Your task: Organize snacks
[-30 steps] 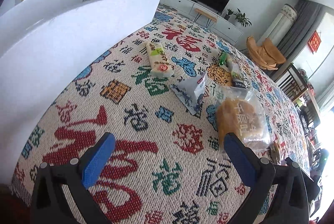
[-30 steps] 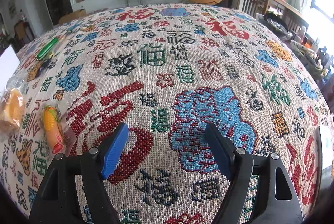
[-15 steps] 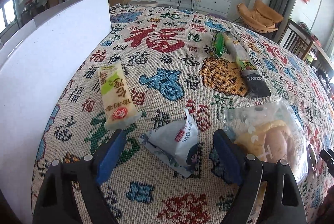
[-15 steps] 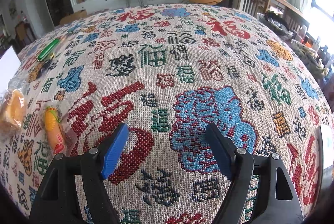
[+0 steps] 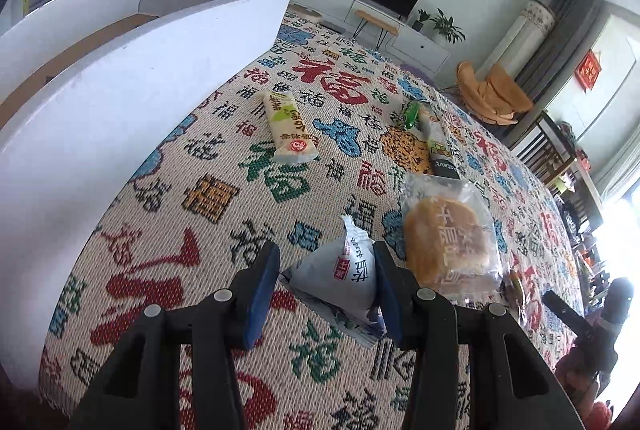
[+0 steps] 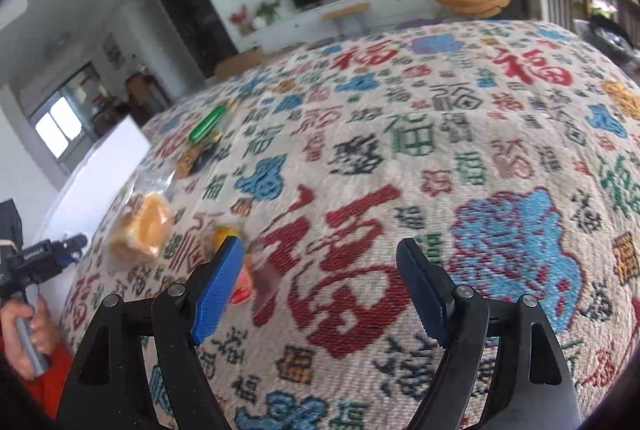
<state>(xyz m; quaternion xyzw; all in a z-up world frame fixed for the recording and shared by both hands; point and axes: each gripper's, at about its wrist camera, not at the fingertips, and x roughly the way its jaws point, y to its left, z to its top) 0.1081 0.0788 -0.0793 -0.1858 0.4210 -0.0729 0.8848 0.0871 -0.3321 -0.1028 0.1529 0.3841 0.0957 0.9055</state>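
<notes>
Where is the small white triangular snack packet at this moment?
In the left wrist view, the white triangular packet sits between the closing jaws of the left gripper, just left of the bagged round pastry.

Large red 福 characters woven all over the tablecloth, "千层" in white on the clear pastry bag, other wrappers' print too small to read
</notes>
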